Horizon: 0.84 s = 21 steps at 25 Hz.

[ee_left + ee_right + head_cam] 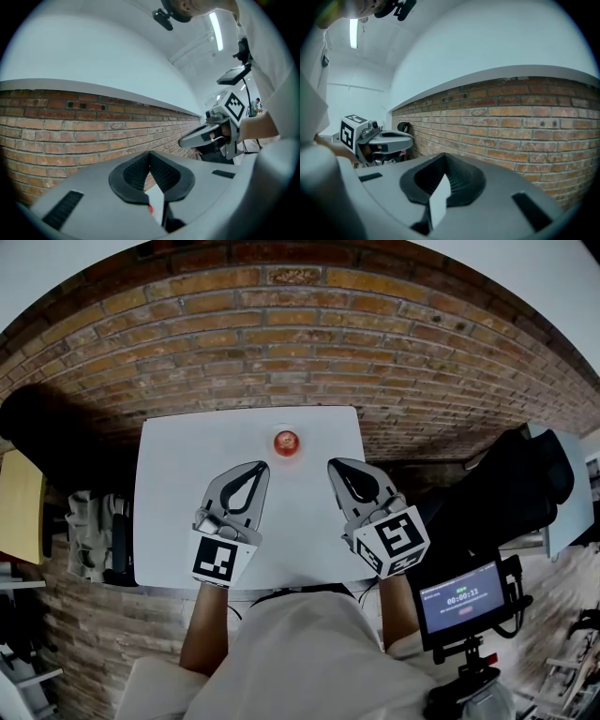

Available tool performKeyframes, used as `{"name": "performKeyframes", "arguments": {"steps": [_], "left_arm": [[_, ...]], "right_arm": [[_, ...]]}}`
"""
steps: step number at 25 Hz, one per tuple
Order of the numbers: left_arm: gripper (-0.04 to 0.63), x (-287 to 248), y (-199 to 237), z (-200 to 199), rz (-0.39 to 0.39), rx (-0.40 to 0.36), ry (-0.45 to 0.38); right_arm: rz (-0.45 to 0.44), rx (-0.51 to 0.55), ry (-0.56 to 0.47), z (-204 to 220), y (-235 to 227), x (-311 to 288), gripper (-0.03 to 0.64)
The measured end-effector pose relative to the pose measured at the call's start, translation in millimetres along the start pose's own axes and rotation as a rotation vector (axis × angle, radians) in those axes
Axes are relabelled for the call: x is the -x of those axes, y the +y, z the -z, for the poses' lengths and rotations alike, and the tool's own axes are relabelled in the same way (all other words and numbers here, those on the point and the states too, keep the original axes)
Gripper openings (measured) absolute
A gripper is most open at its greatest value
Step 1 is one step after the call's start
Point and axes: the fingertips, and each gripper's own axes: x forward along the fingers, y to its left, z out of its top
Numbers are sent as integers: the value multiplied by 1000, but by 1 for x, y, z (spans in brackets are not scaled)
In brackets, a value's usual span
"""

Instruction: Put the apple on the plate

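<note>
Apple (287, 442) by the tabletop's (169, 521) far edge looks firm, smooth, roll-prone: pinch across its middle. Left hand-held gripper (262, 466) and right hand-held gripper (334, 464) are clenched, empty.

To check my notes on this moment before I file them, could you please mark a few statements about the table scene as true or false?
1. The round red apple sits on the white table, towards its far edge. True.
2. The left tool grips the apple. False: its jaws are shut on nothing, and the apple lies apart, ahead of it.
3. The right tool stands wide open. False: its jaws are together and empty.
4. A red brick wall runs behind the table. True.
</note>
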Motion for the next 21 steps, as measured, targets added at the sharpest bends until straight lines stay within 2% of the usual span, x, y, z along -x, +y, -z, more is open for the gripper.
{"name": "performKeyframes", "arguments": {"steps": [5, 21], "left_arm": [[6, 3, -4, 3, 4, 67, -3], [6, -7, -8, 14, 29, 74, 14]], "right_arm": [[0, 7, 6, 2, 1, 0, 2], [13, -5, -6, 6, -9, 5, 2]]}}
